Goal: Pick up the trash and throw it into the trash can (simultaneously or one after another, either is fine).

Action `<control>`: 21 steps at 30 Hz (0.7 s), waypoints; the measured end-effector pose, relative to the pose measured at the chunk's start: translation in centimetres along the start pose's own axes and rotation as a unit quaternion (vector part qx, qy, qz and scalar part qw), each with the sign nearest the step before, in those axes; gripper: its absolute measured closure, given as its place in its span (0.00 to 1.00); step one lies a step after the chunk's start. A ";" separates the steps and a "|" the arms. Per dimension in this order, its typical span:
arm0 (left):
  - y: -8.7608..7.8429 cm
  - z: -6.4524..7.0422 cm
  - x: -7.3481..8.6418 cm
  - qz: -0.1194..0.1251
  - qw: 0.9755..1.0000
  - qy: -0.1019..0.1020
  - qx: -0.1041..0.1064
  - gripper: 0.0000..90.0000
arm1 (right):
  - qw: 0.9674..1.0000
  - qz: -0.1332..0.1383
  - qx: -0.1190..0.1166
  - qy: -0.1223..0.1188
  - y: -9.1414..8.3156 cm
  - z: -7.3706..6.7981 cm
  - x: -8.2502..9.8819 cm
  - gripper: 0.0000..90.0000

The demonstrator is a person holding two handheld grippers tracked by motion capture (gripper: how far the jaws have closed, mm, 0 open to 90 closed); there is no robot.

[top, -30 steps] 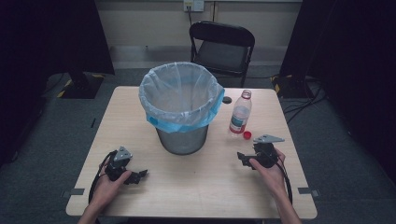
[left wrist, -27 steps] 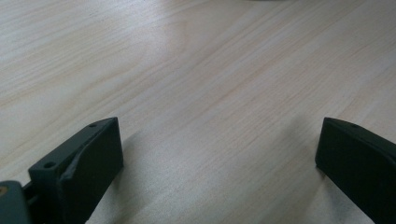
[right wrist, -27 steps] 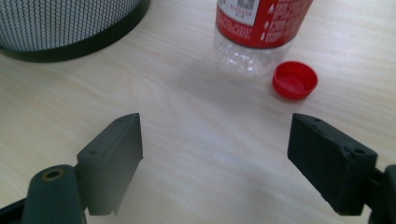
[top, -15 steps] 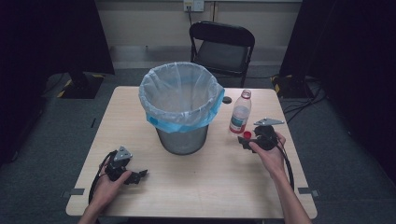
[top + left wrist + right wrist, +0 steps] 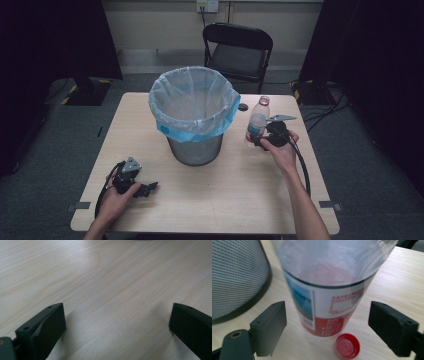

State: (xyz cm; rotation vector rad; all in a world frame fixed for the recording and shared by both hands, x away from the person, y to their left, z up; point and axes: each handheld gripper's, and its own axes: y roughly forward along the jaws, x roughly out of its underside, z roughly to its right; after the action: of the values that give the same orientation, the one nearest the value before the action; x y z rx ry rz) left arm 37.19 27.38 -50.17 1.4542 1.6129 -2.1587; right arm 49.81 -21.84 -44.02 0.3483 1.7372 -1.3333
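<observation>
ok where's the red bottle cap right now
The red cap lies on the table at the foot of the plastic bottle, right of the bin, between the open jaws of the right claw.

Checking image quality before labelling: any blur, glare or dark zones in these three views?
High view: table evenly lit, room around it nearly black. Right gripper view: upper part of the bottle is soft and too close to focus, red cap sharper. Left gripper view: wood grain fairly crisp, soft shadows beside the jaws, no glare.
</observation>
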 end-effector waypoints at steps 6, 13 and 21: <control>0.0 0.0 0.0 -0.001 1.000 0.002 0.000 0.00 | 1.000 0.012 0.007 0.001 1.4 0.1 0.2 0.21; 0.0 0.0 0.0 0.000 1.000 0.000 0.000 0.00 | 1.000 0.023 0.010 -0.002 2.1 -0.1 0.2 0.22; 0.0 0.0 0.0 0.001 1.000 0.001 0.002 0.00 | 1.000 -0.007 0.015 -0.005 3.1 -0.3 0.0 0.30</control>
State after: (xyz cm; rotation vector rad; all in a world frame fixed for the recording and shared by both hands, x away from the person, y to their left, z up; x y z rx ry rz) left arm 37.20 27.39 -50.19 1.4582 1.6067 -2.1610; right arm 51.78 -20.43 -45.93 0.3462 1.7157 -1.3697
